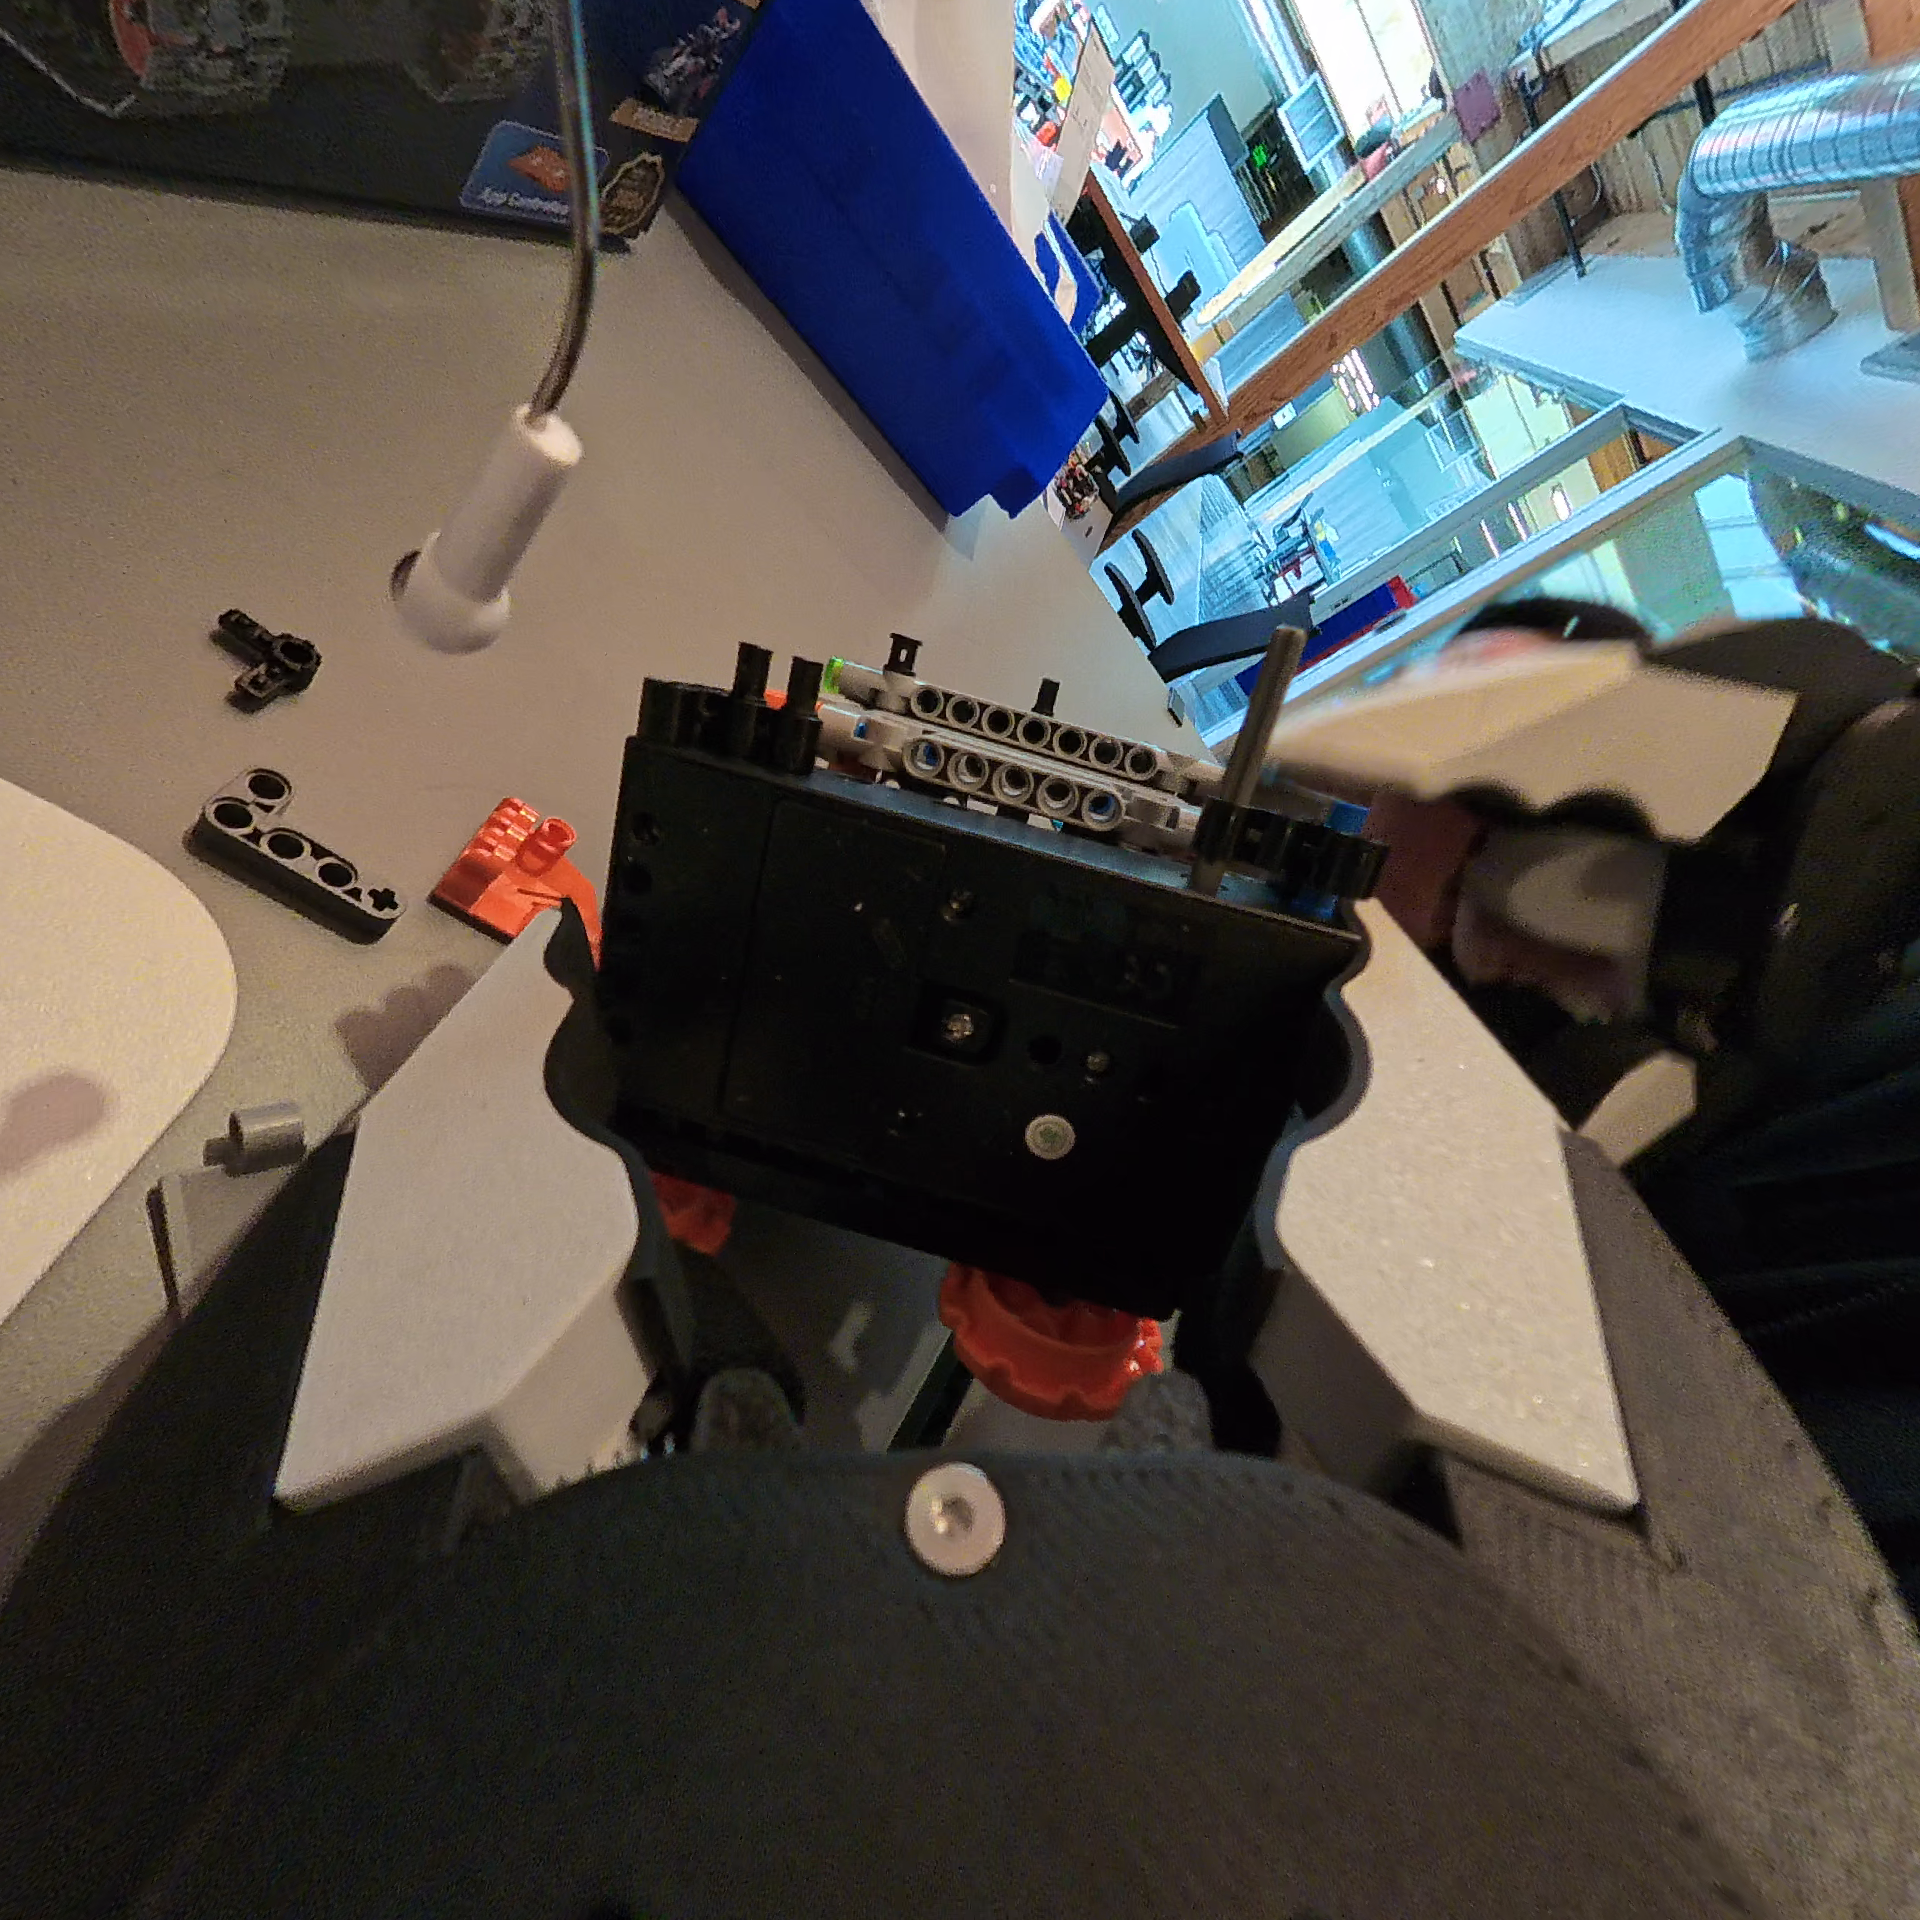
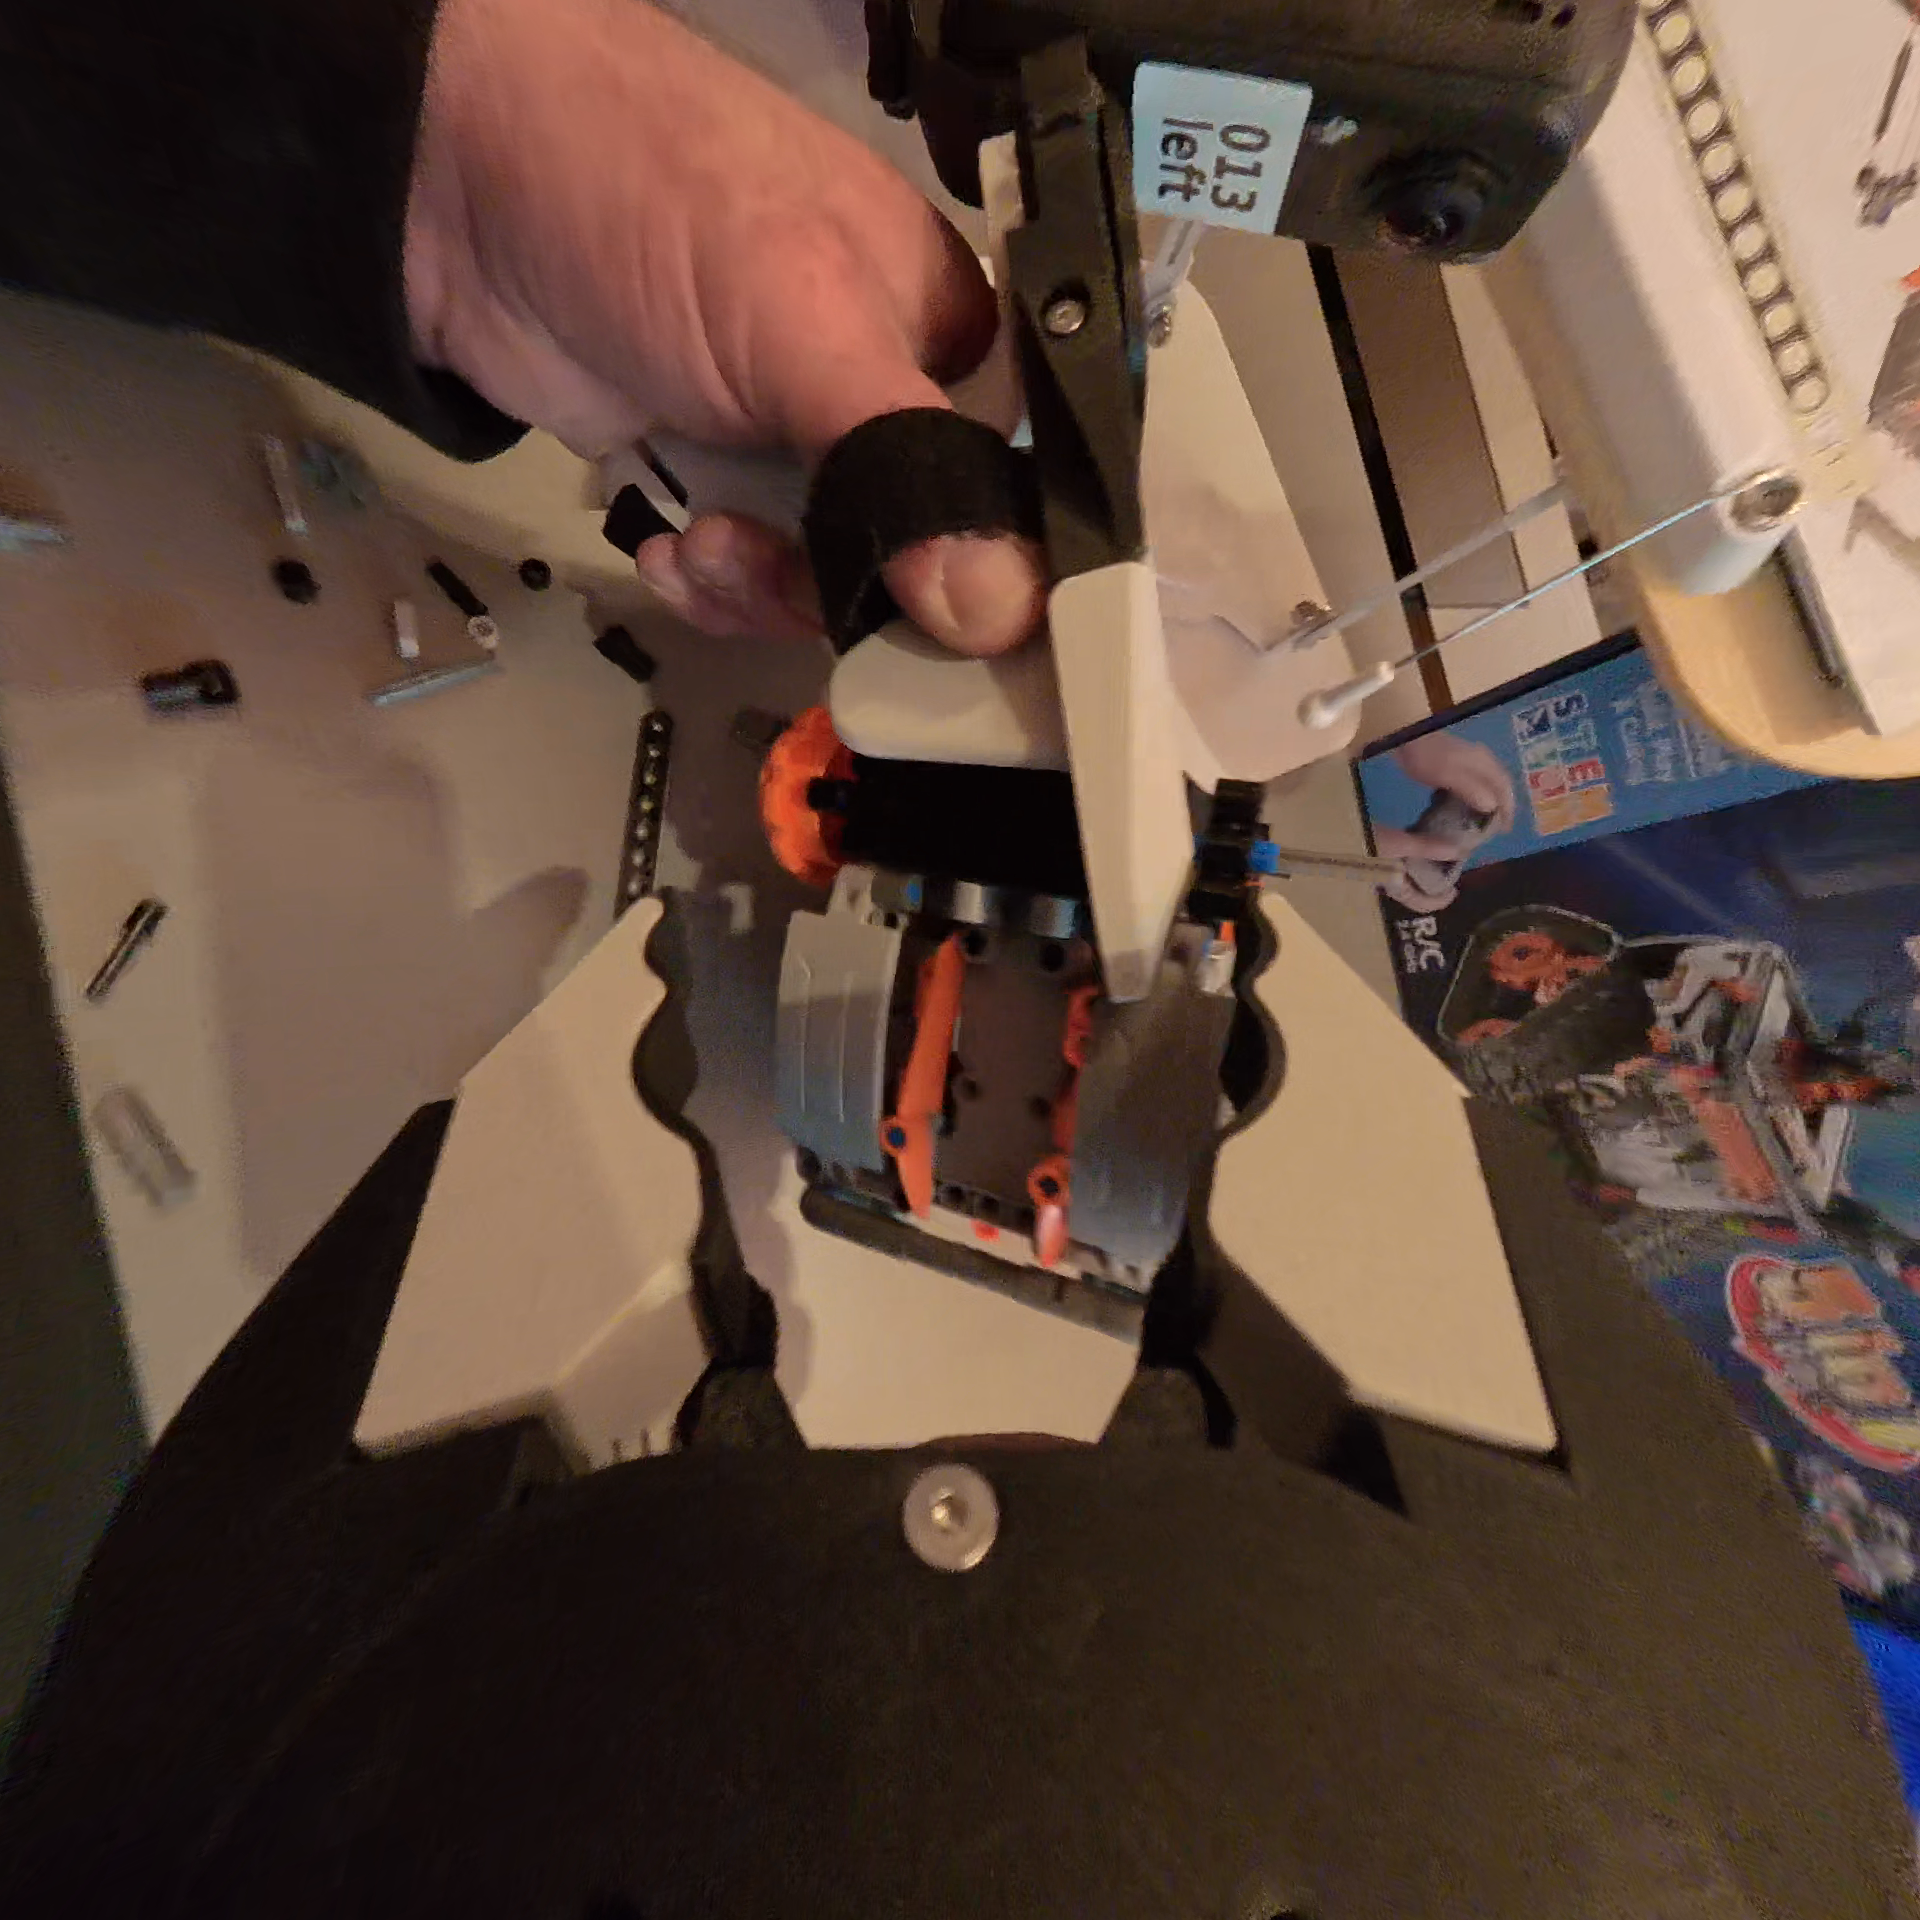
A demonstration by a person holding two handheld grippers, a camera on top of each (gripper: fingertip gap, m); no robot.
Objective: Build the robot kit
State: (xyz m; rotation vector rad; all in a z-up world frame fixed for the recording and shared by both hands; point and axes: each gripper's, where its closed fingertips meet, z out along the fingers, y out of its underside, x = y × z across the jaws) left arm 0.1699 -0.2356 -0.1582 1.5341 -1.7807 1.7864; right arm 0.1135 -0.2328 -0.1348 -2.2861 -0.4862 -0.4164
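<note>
My left gripper [image 1: 956,935] is shut on a brick-built model [image 1: 935,987], its jaws clamping the sides of the black box-shaped body. Grey holed beams [image 1: 1029,748] and a grey axle [image 1: 1252,758] stick out at the model's far end. An orange gear [image 1: 1049,1351] sits at the near end. My right gripper [image 2: 956,925] is open around the same model [image 2: 987,1091], here showing grey curved panels and orange pieces, with a gap on the left side. The left gripper [image 2: 997,831] and the person's hand [image 2: 675,260] holding it come in from above.
On the grey table lie a black L-shaped beam [image 1: 296,852], a small black connector [image 1: 265,665] and an orange piece [image 1: 509,862]. A white post with a cable [image 1: 488,530], a blue bin [image 1: 883,239] and a printed box [image 2: 1662,1039] stand nearby. Several small loose parts [image 2: 416,644] lie at the left.
</note>
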